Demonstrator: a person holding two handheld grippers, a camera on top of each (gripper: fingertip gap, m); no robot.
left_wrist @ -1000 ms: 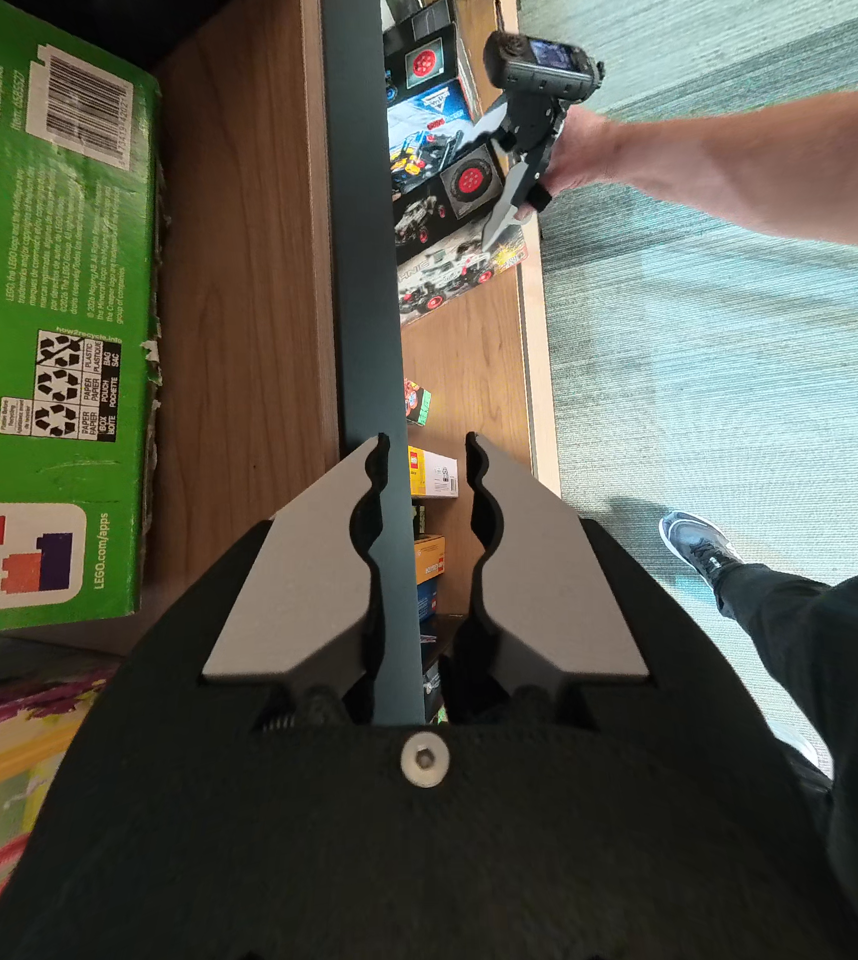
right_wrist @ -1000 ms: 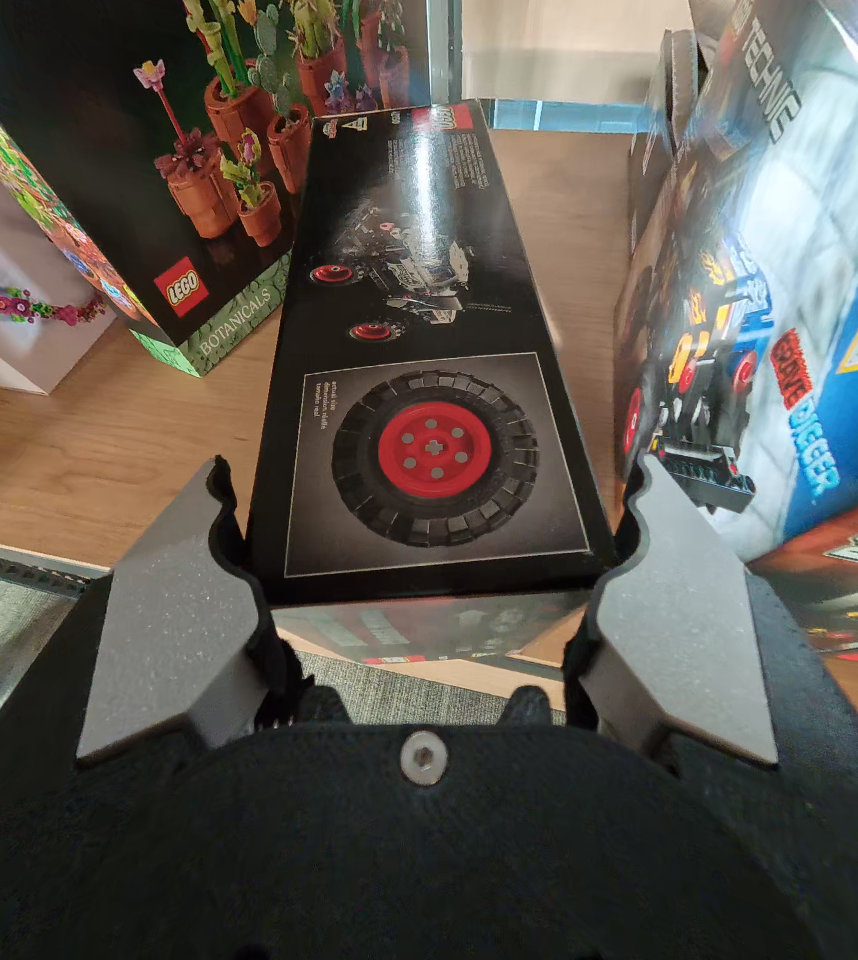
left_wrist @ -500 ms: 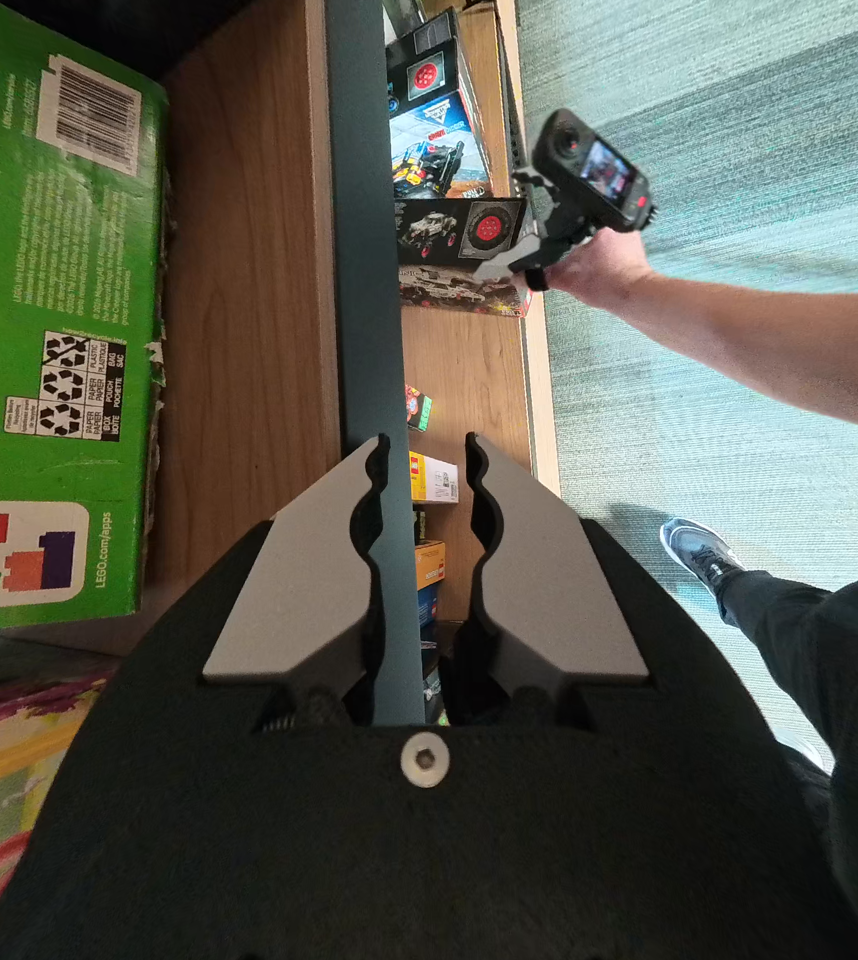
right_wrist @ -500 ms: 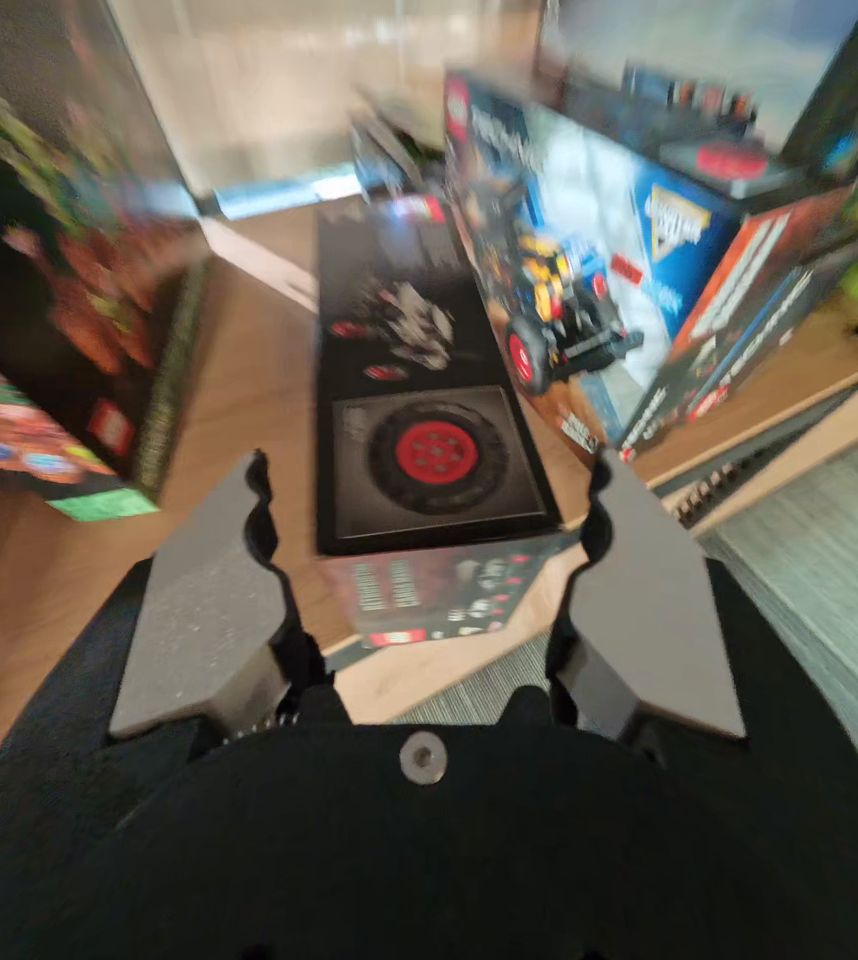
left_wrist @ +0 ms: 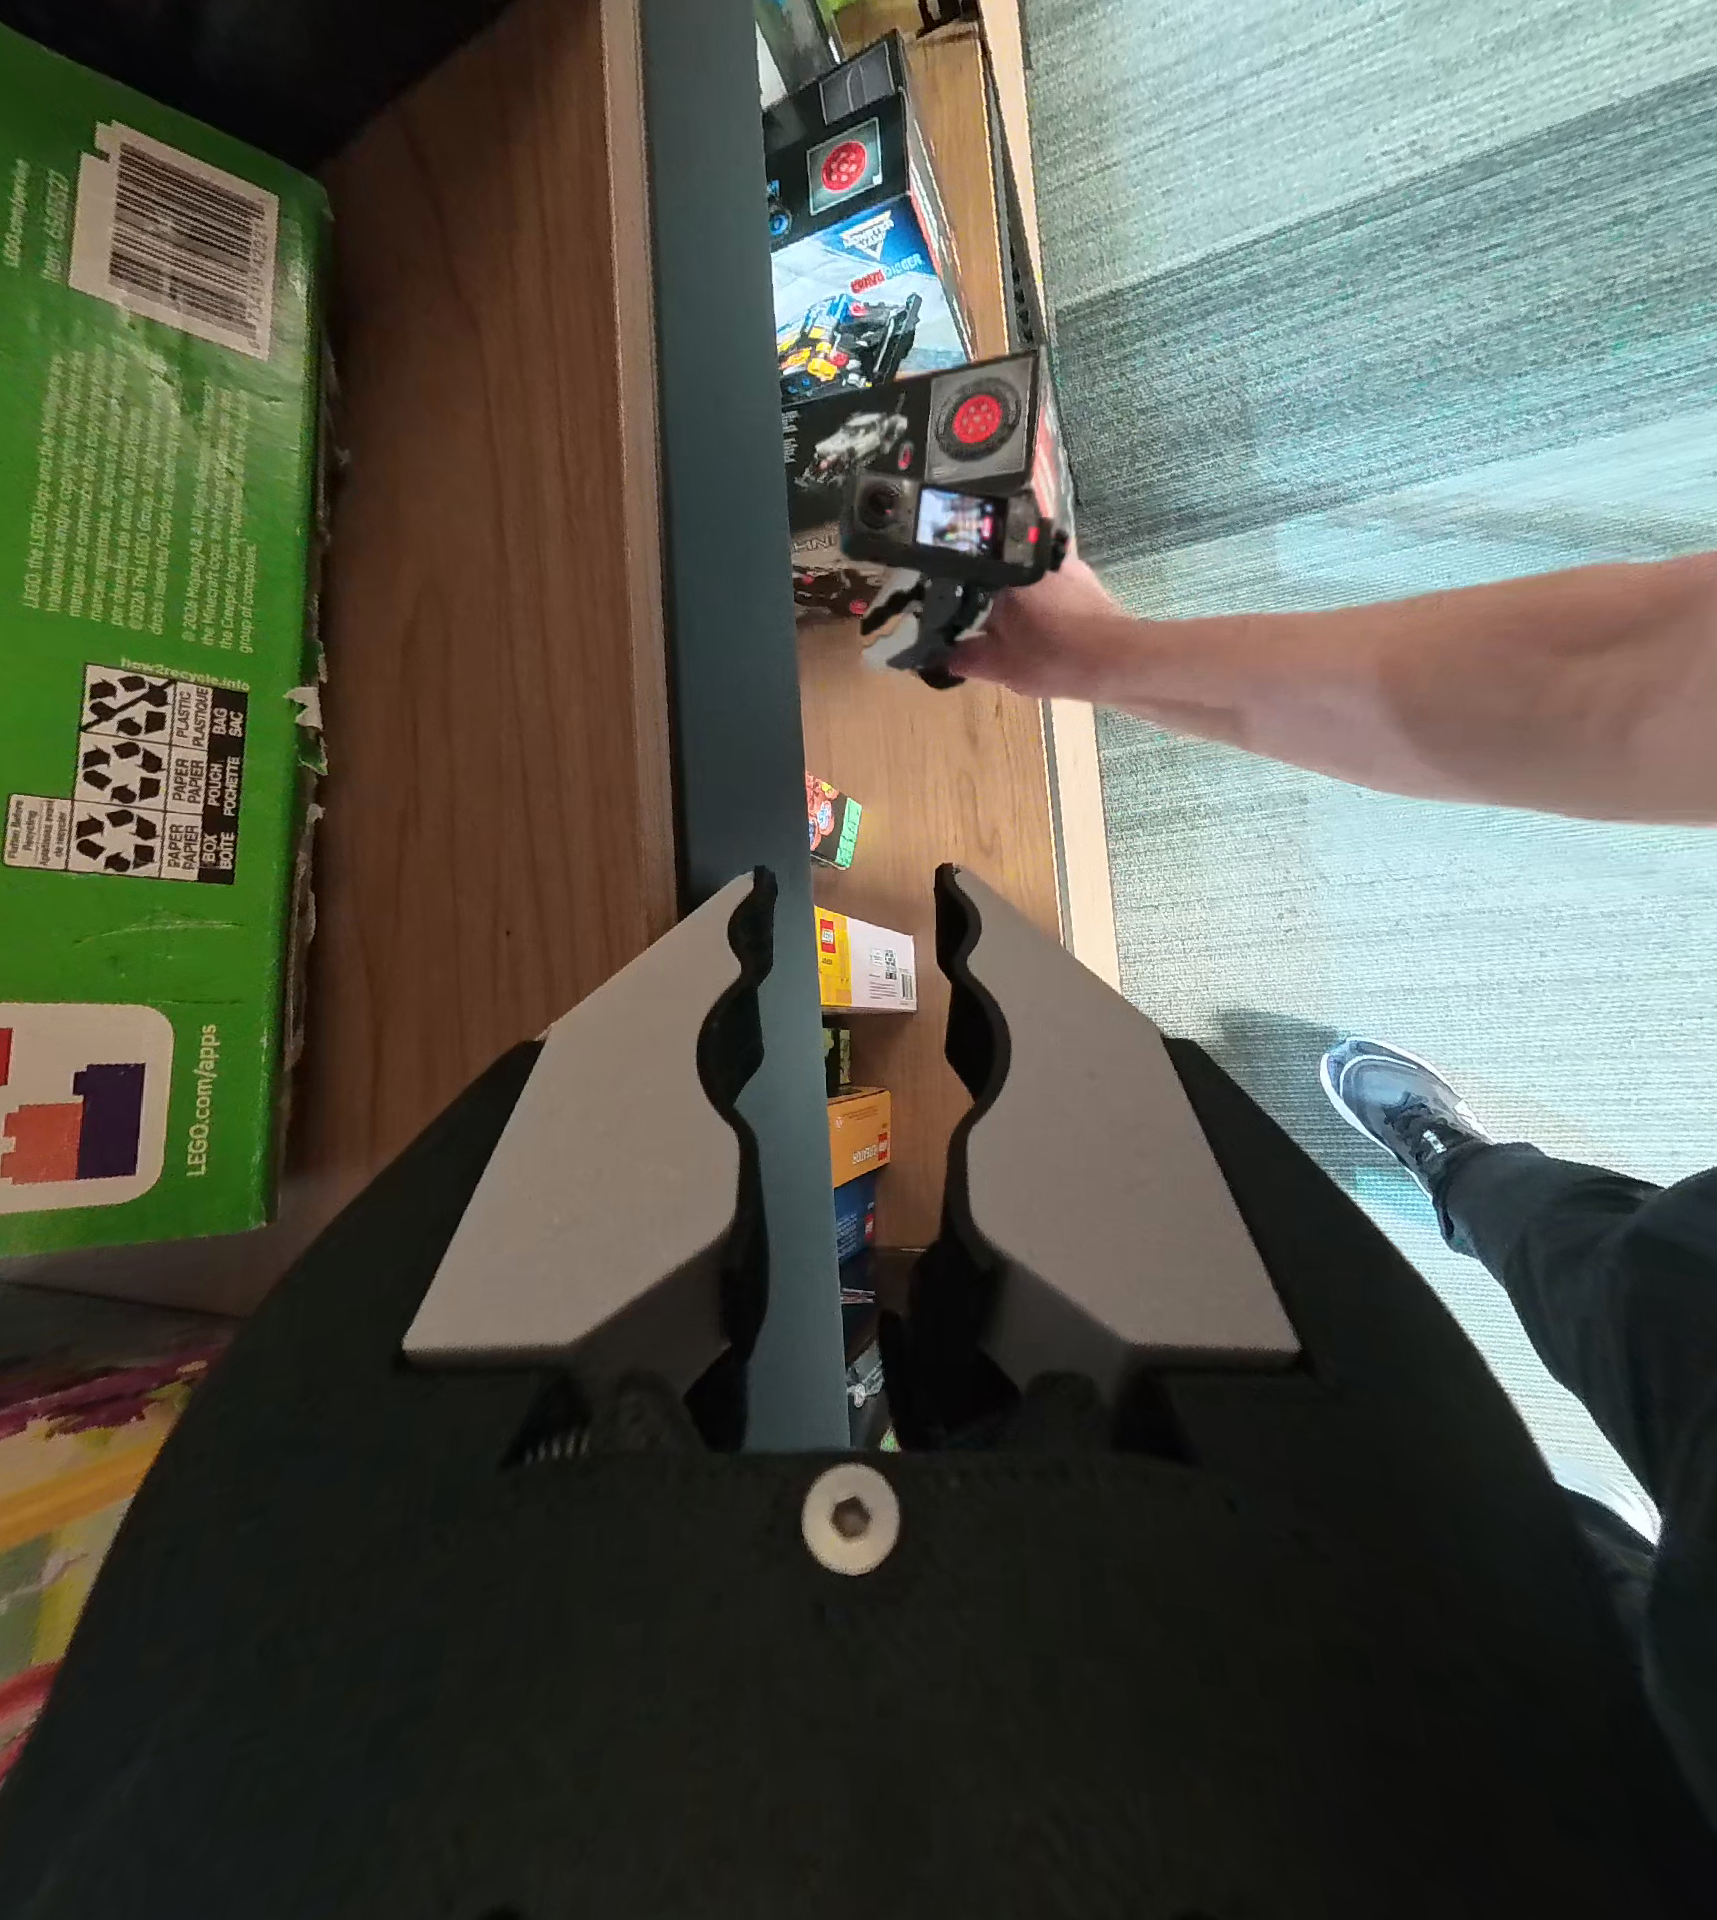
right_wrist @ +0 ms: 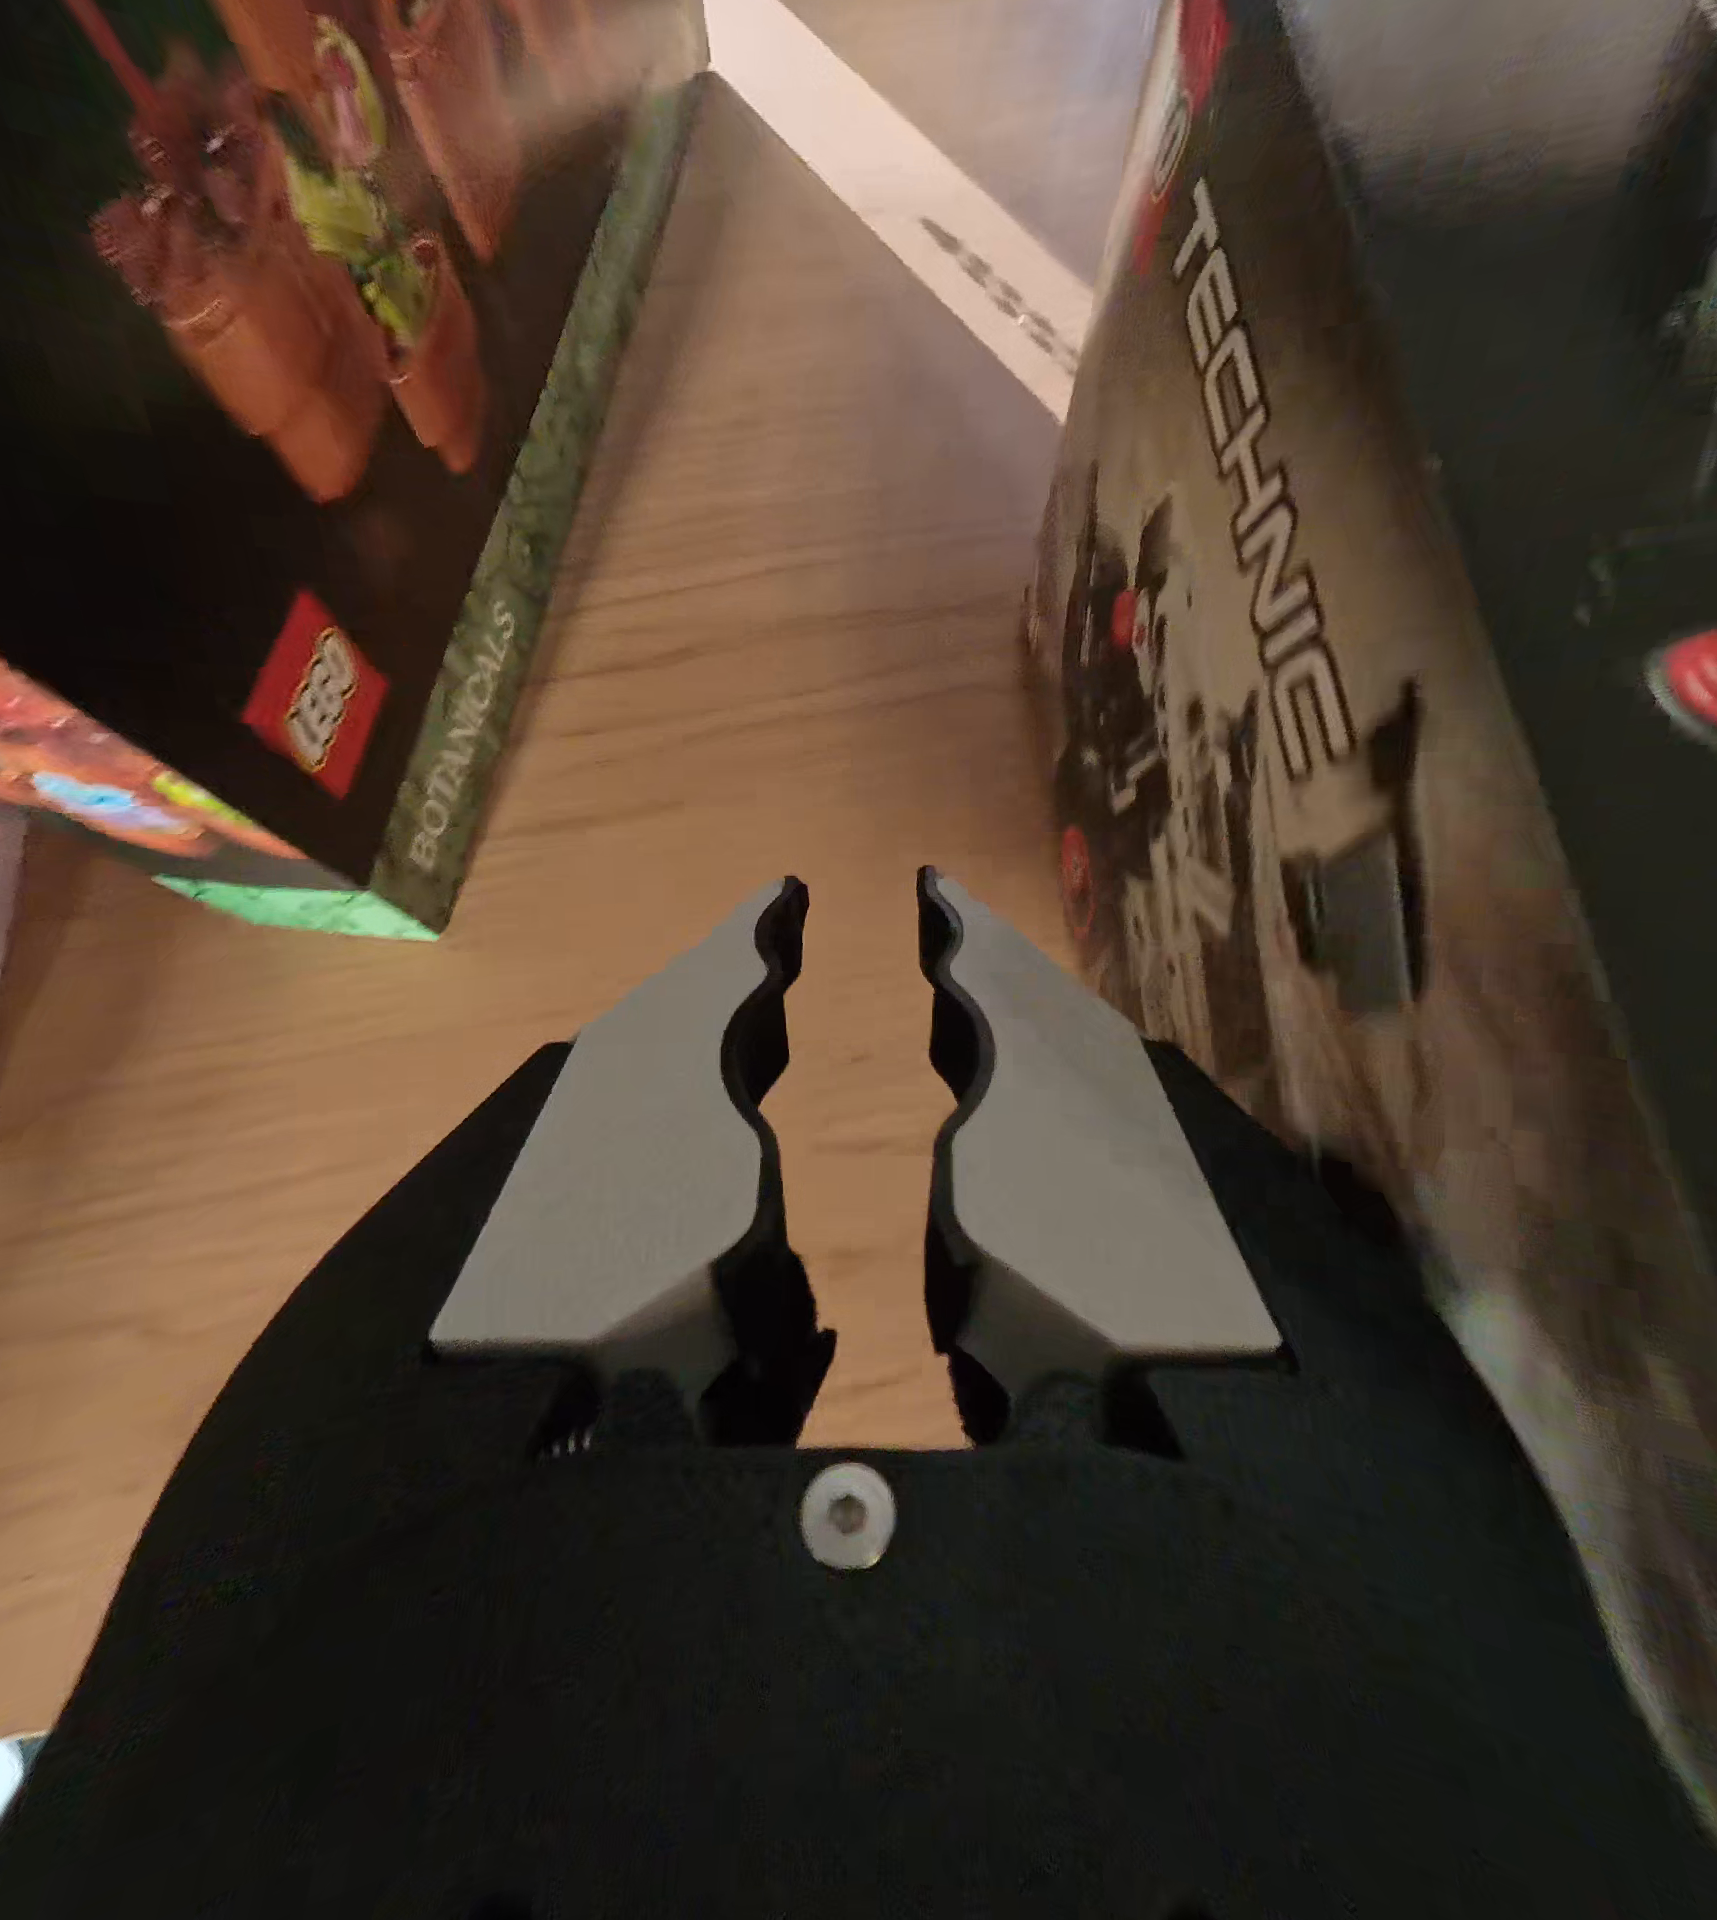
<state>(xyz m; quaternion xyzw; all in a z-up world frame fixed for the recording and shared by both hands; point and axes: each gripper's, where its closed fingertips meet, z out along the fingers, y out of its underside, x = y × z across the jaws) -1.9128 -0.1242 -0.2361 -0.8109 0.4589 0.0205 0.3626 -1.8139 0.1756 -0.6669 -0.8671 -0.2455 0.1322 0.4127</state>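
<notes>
My left gripper [left_wrist: 854,883] is open and empty, held still in front of a dark shelf upright [left_wrist: 719,520]. My right gripper [right_wrist: 862,888] has its jaws narrowly apart with nothing between them, over the bare wooden shelf [right_wrist: 781,520]. A black box with a truck picture [right_wrist: 1301,727] stands just to its right, apart from the fingers. A dark box with flower pots [right_wrist: 262,416] lies to its left. In the left wrist view the right gripper [left_wrist: 911,629] sits just in front of that black box [left_wrist: 916,447], held by a person's hand.
A large green box [left_wrist: 106,623] fills the left shelf bay. A blue truck box [left_wrist: 854,301] stands behind the black one. Small boxes, one yellow and white [left_wrist: 864,971], lie along the shelf. A person's arm [left_wrist: 1405,686] and shoe [left_wrist: 1394,1101] are over teal carpet [left_wrist: 1405,260].
My right jaws stood wide around the end of the black box; they have narrowed on air and the gripper now lies left of the box. The left gripper has not moved.
</notes>
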